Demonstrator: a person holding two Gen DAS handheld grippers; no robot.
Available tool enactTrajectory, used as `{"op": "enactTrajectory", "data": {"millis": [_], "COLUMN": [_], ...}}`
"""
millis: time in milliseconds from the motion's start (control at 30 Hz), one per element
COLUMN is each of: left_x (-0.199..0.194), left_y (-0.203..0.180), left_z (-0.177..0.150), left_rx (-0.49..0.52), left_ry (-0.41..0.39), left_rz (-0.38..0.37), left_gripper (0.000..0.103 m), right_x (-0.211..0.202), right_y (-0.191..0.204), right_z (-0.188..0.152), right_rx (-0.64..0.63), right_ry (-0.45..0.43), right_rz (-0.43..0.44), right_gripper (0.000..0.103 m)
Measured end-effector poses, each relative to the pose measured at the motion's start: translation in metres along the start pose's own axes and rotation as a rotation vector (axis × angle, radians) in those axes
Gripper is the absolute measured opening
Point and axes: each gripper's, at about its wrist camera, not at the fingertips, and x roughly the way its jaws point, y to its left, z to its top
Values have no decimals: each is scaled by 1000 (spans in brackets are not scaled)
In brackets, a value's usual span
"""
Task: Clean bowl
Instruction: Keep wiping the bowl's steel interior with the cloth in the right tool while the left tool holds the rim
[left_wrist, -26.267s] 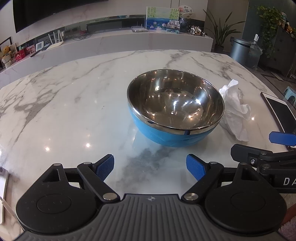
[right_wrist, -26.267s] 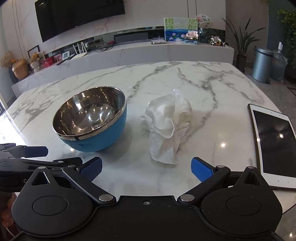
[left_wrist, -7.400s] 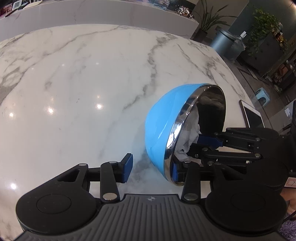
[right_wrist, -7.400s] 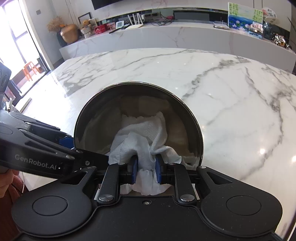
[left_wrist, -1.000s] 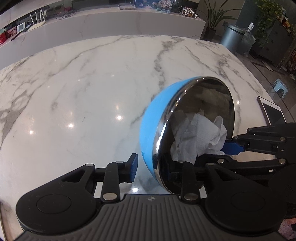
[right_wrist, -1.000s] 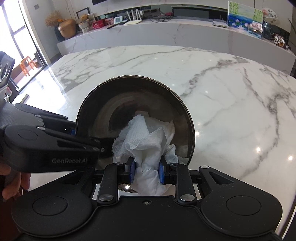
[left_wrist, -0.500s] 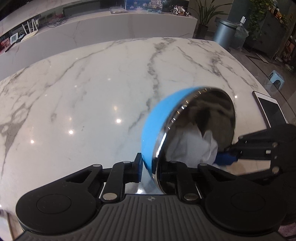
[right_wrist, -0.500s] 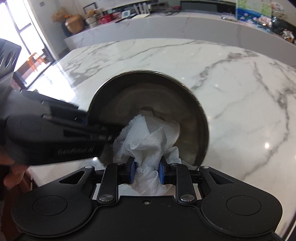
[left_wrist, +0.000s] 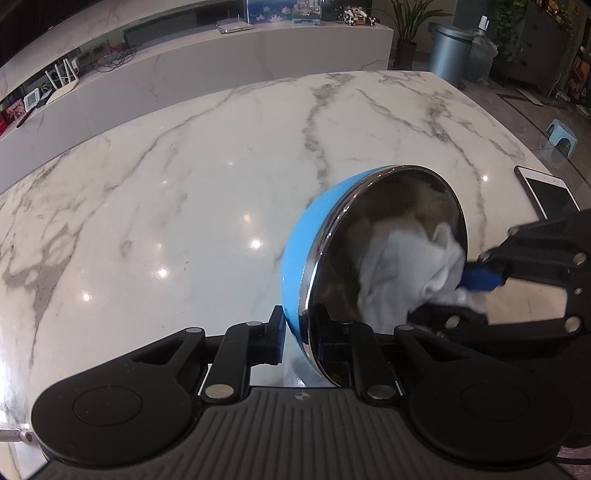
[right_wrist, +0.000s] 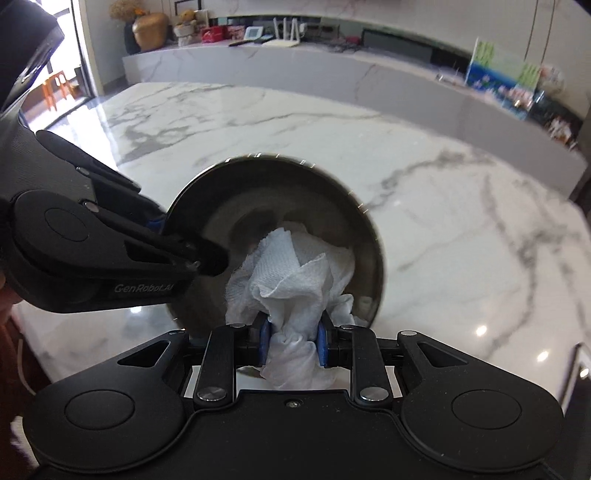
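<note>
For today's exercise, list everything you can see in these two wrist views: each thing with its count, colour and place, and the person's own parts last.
bowl: one, blue outside, steel inside, tilted on its side, rim clamped by left gripper
paper towel: one, white, pressed inside the bowl
table: one, white marble
tablet: one, white-framed, at the table's edge
bin: one, grey, on the floor beyond
left gripper: black, blue fingers, jaws opening slightly, on the rim
right gripper: black, gripping the towel

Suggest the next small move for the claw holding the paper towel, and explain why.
Probably sweep the paper towel around the bowl's inner wall. The right claw grips the towel inside the tilted bowl, which the left claw holds by its rim, so wiping seems underway.
</note>
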Motion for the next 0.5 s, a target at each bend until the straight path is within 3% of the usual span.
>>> {"op": "enactTrajectory", "data": {"millis": [267, 500], "left_x": [0, 0], "left_y": [1, 2], "left_z": [1, 1], "left_rx": [-7, -14], "left_ry": [-2, -5], "left_rz": [-2, -8], "left_gripper": [14, 13], "right_x": [7, 21], "right_y": [-9, -16], "right_z": [0, -1], "right_rx": [32, 107], "right_ry": [-5, 45], "right_rz": [-2, 103], "right_gripper": [22, 22]}}
